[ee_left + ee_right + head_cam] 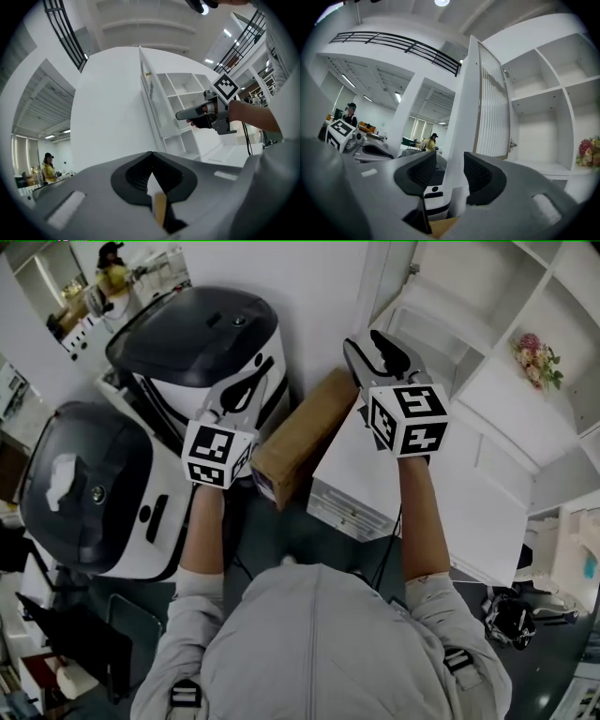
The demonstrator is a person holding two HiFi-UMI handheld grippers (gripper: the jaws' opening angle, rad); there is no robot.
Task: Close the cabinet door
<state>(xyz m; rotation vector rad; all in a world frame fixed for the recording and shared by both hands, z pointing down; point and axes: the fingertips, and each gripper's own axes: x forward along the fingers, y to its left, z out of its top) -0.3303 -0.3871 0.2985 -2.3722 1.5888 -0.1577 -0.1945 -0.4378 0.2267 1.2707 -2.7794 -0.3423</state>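
Observation:
The white cabinet point(497, 381) stands at the right with bare shelves point(539, 108). Its door point(490, 103), with a ribbed glass panel, stands swung out, and from the left gripper view the door point(149, 98) is nearly edge-on. My right gripper point(367, 341) points level at the door's free edge. Its jaws point(450, 171) are open; the white edge shows in the gap, and the pads do not press on it. My left gripper point(234, 401) is held out to the left, apart from the door. It point(151, 157) is shut, with nothing in it.
Two big white-and-black domed machines point(202, 343) point(84, 484) fill the left side. A cardboard box point(300, 437) lies between my arms, beside a low white unit point(356, 484). Flowers point(536, 360) sit on a shelf. People stand far off point(431, 140).

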